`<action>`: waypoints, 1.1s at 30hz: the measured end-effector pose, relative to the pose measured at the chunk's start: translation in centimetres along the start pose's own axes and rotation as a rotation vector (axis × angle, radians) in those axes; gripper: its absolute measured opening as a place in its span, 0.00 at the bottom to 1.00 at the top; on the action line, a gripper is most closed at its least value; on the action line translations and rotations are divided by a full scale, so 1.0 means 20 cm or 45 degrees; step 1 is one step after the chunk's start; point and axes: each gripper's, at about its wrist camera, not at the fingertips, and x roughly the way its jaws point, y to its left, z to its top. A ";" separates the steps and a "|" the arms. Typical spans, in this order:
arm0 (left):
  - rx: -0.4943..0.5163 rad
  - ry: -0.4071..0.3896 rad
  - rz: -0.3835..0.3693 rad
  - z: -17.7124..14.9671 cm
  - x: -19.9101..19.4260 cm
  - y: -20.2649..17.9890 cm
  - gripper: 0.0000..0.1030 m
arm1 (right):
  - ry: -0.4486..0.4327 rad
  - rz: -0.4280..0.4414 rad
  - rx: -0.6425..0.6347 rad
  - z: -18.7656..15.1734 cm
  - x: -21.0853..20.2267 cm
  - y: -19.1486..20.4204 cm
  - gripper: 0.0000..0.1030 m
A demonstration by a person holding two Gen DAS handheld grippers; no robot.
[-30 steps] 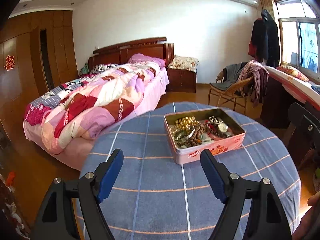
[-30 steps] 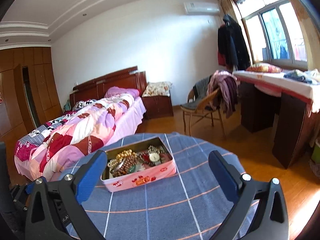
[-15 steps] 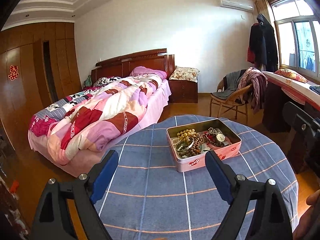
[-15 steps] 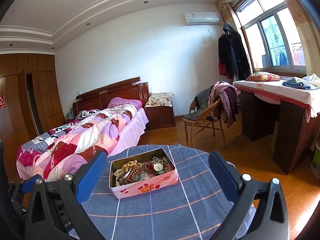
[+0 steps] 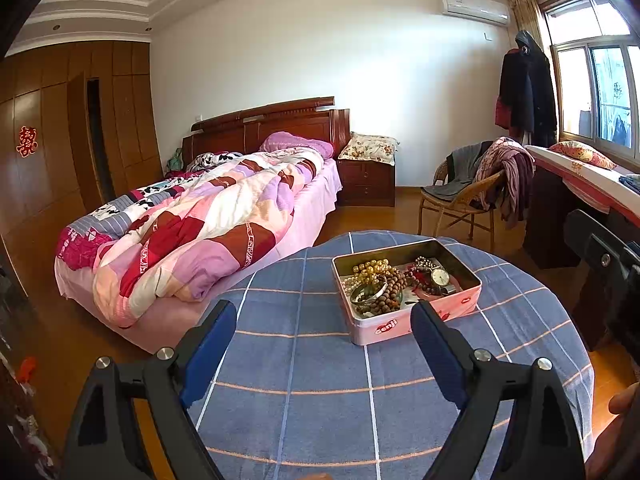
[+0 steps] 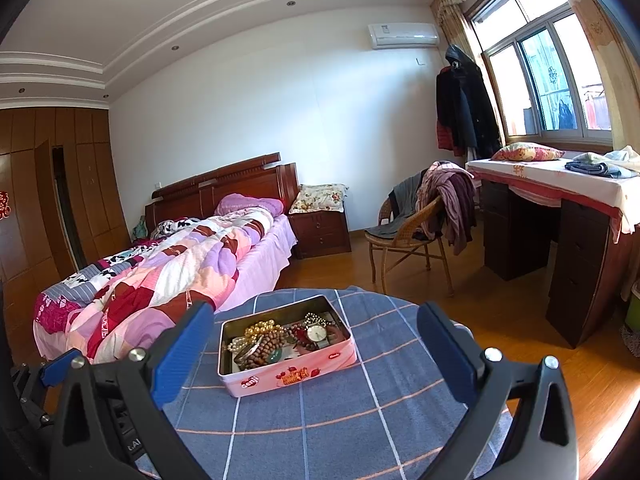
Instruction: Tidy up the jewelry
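- Two claws hover above the round desk (image 5: 296,364), which is draped in a blue cloth with pale and orange grid lines; neither touches anything.
- The left claw (image 5: 324,344) has its blue-padded fingers (image 5: 208,352) spread wide with nothing between them. In the left wrist view the pink tin (image 5: 404,322) sits ahead and to the right of centre, its near corner just behind the right finger.
- The right claw (image 6: 314,350) is likewise spread wide and holds nothing; in the right wrist view the tin (image 6: 288,376) lies between its two fingers, farther along the desk and apart from both.
- The tin is rectangular, lidless and upright, with pink printed sides, and rests on the far half of the desk.
- Inside it lies a tangled heap: a strand of golden beads (image 5: 370,270) toward the back left, brown wooden beads (image 5: 386,296) in the middle, a metal bangle (image 5: 368,292) at the front left, and a wristwatch (image 5: 440,278) with a pale round dial toward the right, among dark red beads.
- Beyond the desk stand a bed (image 5: 192,216) with a patchwork quilt on the left and a wicker chair (image 6: 408,240) draped with clothes on the right.
- Part of the right claw's black frame (image 5: 600,256) shows at the right edge of the left wrist view.
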 end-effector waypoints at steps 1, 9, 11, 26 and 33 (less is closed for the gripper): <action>0.000 0.000 0.001 0.00 0.00 0.00 0.86 | 0.000 0.001 0.000 0.00 0.00 0.00 1.00; -0.003 -0.008 0.004 0.01 -0.01 0.00 0.86 | -0.005 0.003 -0.003 0.01 -0.01 0.00 1.00; -0.004 -0.009 0.003 0.01 -0.01 0.00 0.86 | -0.006 0.002 -0.001 0.01 -0.01 0.00 1.00; -0.004 -0.013 0.004 0.01 -0.02 0.00 0.87 | 0.000 0.004 -0.002 0.01 -0.02 0.00 1.00; -0.006 -0.011 0.004 0.02 -0.02 0.00 0.87 | 0.015 -0.002 0.000 0.02 -0.02 -0.01 1.00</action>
